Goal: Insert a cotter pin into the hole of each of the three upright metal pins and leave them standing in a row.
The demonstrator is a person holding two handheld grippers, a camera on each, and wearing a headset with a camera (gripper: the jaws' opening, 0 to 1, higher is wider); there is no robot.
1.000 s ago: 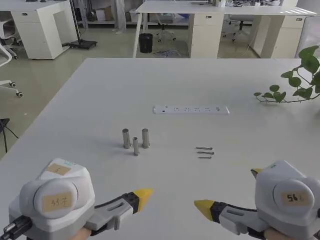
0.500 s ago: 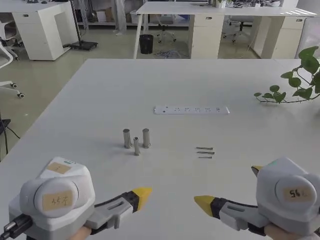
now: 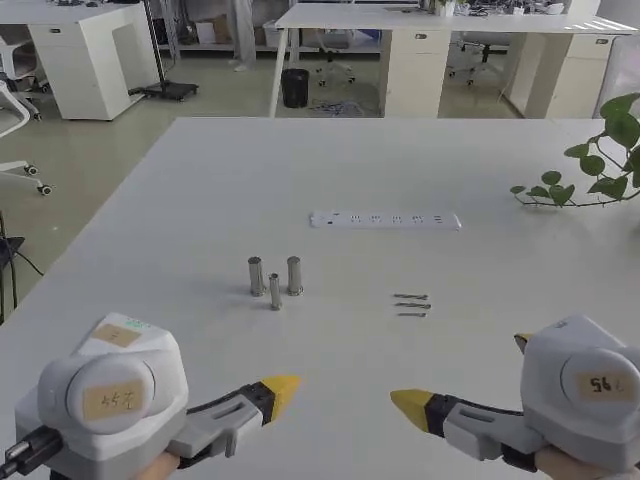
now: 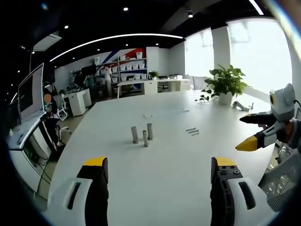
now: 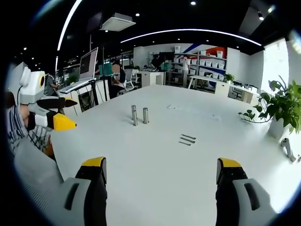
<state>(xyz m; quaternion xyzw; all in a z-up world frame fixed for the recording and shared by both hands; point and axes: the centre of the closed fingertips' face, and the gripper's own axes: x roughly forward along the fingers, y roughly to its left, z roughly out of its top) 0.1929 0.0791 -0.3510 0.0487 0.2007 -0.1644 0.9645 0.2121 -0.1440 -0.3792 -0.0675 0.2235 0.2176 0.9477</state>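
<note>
Three short grey metal cylinder pins (image 3: 275,290) stand upright, clustered mid-table on the white workbench (image 3: 200,180), with three thin dark cotter pins (image 3: 410,305) lying flat at their 3 o'clock. The yellow-tipped left gripper (image 4: 160,165) at 7 o'clock and right gripper (image 5: 162,165) at 5 o'clock hang with jaws spread wide, gripping and touching nothing.

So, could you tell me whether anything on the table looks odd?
Nothing spilled or damaged. The three metal pins stand upright, but the middle one sits nearer the person, out of line. The cotter pins lie apart.
</note>
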